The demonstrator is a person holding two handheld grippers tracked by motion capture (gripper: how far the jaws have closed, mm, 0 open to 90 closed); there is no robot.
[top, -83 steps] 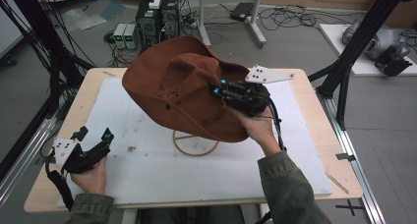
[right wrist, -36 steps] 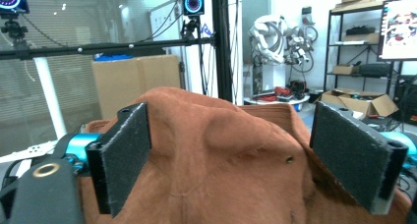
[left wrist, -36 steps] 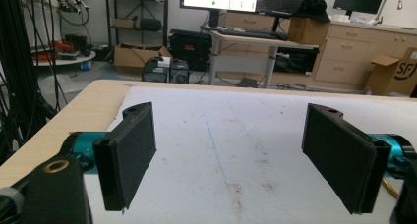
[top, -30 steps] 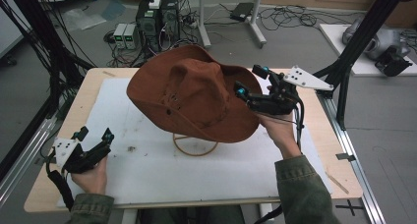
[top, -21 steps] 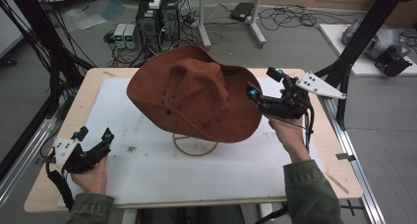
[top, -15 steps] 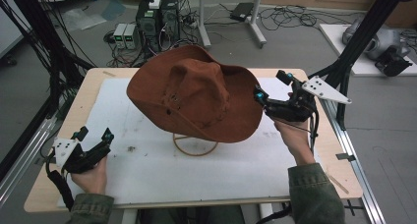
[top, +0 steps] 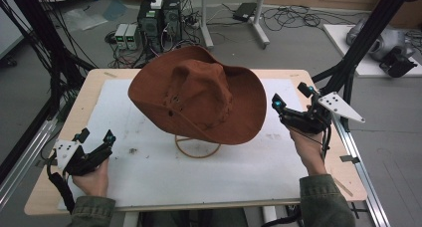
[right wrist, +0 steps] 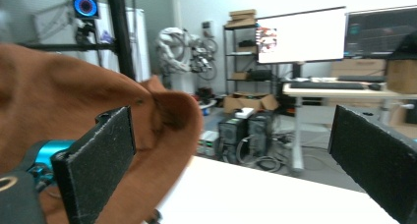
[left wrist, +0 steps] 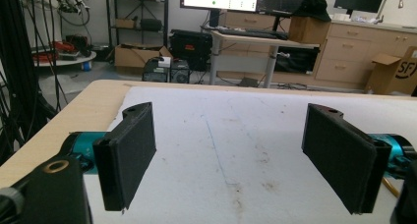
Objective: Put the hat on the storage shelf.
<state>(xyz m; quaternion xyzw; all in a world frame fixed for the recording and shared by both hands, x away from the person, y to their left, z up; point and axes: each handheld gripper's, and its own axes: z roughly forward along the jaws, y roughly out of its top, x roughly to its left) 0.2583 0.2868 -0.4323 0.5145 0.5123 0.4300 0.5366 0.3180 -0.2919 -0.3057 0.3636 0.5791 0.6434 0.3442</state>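
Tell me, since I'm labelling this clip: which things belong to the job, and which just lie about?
Job in hand:
- brown hat
- wire stand
- right claw, open

Lying about:
- left claw, open
- white mat
- floor boxes

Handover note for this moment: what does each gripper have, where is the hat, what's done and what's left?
Right gripper: jaws open after just opening, nothing between them, beside the brim at the table's right edge.
Left gripper: open, empty, resting at the near left of the white mat.
Brown hat: sits tilted on the wire stand mid-table, free of both grippers.
Done: hat placed on the stand and released.
Left: probably just check that it sits steady.
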